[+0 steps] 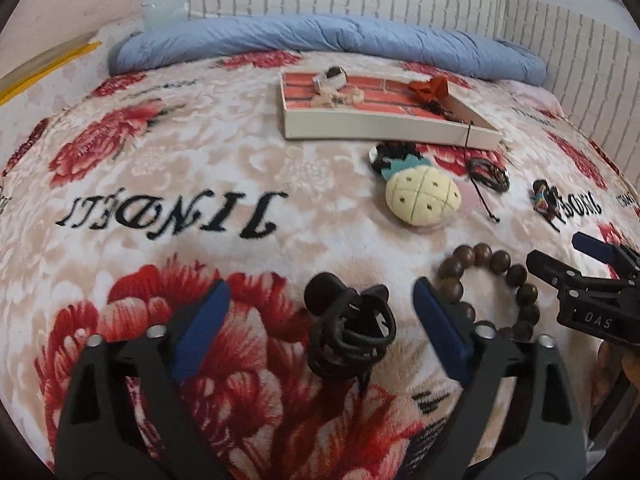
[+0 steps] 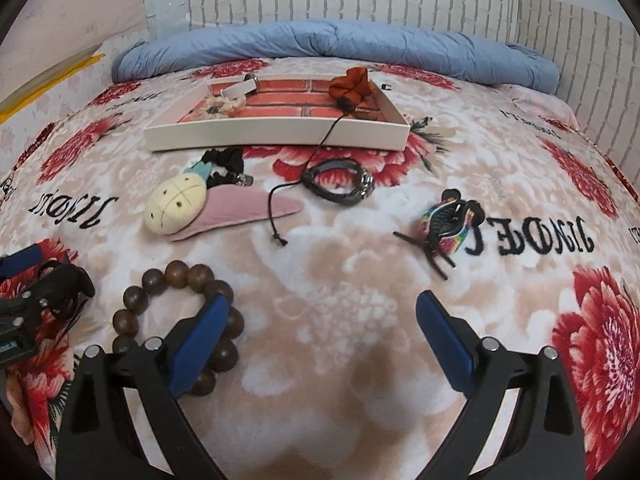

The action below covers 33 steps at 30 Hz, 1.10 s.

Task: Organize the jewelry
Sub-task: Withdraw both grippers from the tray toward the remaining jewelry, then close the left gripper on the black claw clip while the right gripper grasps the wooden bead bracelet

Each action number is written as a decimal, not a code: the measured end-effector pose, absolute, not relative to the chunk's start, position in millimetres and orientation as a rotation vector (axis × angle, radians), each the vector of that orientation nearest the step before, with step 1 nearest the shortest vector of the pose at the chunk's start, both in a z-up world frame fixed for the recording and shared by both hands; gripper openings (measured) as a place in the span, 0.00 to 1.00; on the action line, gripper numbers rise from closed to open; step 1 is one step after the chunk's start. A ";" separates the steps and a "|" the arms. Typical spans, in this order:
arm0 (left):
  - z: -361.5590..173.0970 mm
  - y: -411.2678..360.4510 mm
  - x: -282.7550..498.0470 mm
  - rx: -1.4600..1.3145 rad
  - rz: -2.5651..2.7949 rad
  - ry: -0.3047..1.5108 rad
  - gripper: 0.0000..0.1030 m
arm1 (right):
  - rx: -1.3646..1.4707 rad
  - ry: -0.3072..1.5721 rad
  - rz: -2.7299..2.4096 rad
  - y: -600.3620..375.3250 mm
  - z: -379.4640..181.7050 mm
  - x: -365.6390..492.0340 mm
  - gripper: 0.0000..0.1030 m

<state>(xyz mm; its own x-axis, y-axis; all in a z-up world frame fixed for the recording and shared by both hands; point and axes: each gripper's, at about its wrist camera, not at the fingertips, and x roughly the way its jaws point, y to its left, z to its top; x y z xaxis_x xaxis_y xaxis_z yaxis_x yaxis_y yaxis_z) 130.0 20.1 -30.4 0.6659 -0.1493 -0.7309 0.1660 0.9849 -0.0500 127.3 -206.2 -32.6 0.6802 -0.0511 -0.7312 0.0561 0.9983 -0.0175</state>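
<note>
In the left wrist view, the black right gripper (image 1: 576,258) is cut off by the right edge of the frame. The brown wooden bead bracelet (image 1: 490,256) is partly hidden at lower right behind the left gripper's blue-padded finger (image 1: 438,328). In the right wrist view, the black left gripper (image 2: 28,276) is cropped at the left edge, and the small items at the upper left of the shallow white cardboard tray (image 2: 276,136) are too small to identify.

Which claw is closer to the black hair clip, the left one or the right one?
Left. The left claw is open with the black hair clip sitting between its fingers. The right claw is open over bare blanket, past the bead bracelet.
</note>
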 end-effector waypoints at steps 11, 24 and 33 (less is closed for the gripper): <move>-42.7 15.5 136.4 0.012 -0.245 0.860 0.45 | -0.065 0.861 -0.051 -185.3 -43.0 127.6 0.87; -43.2 19.4 136.8 -0.018 -0.258 0.862 0.45 | -0.036 0.921 0.006 -178.8 -52.9 141.3 0.51; -43.1 18.1 136.4 -0.006 -0.253 0.859 0.45 | -0.048 0.903 0.023 -173.4 -49.2 141.0 0.21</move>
